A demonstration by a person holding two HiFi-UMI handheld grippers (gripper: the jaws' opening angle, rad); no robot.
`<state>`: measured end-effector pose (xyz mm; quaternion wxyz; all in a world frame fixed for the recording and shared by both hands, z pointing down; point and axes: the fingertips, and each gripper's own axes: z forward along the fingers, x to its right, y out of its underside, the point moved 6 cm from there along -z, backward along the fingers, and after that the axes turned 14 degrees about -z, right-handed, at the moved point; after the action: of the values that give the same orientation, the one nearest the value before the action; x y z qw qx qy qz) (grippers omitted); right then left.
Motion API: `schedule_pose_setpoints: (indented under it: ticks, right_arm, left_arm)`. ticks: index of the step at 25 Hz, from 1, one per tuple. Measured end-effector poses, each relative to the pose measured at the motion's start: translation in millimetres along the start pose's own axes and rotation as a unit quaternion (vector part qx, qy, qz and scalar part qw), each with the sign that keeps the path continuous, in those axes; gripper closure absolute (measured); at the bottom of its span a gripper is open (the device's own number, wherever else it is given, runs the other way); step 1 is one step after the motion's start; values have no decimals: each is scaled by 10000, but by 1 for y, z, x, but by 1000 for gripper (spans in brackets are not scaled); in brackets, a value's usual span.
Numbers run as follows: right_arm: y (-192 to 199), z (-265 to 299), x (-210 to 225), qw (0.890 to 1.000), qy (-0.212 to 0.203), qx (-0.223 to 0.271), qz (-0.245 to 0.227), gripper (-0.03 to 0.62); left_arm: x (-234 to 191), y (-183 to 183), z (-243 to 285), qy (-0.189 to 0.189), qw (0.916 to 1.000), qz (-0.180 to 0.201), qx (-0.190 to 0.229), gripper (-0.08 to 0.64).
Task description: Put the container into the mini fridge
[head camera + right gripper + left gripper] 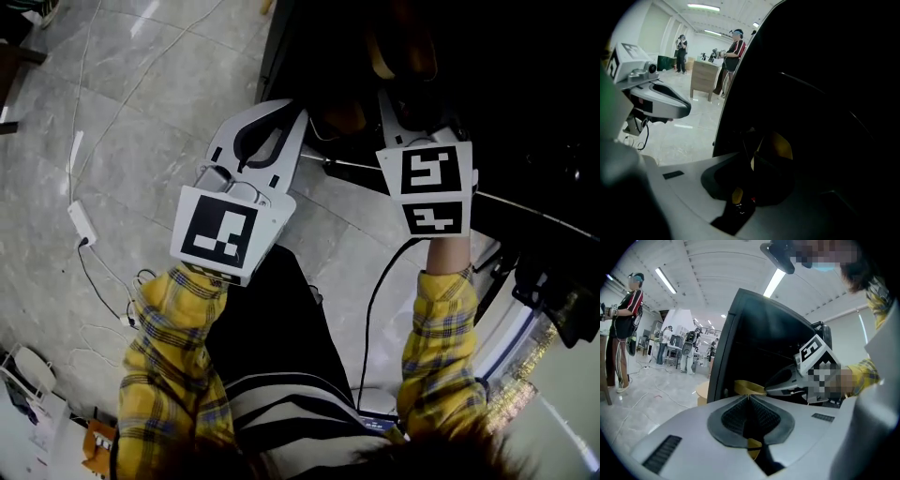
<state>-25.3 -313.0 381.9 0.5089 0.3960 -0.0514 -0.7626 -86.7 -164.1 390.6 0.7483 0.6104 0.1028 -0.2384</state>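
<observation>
The black mini fridge stands open in front of me, its inside dark. My right gripper reaches into the opening, shut on a yellow container. In the right gripper view the container sits between the jaws of my right gripper, against the dark fridge. My left gripper hovers just left of the opening, shut with nothing in it. In the left gripper view, past my left gripper, the yellow container shows at the fridge mouth.
White cables and a power strip lie on the grey tiled floor at left. A black cable runs down below the right gripper. People stand far off, and a wooden cabinet is behind.
</observation>
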Motion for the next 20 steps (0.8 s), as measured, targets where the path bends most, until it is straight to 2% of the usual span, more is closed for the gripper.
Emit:
schedule_pose_setpoints:
  ticks: [7, 13, 20]
  right_arm:
    - [9, -31, -9, 9910, 404, 236, 1251, 538]
    - [23, -59, -24, 9827, 549, 160, 1764, 543]
    - [32, -83, -50, 9666, 560, 171, 2494, 548]
  left_arm:
    - [3, -5, -23, -103, 9999, -78, -69, 541]
    - [10, -15, -38, -167, 9998, -141, 9, 541]
    - [9, -20, -54, -231, 9996, 29, -163, 541]
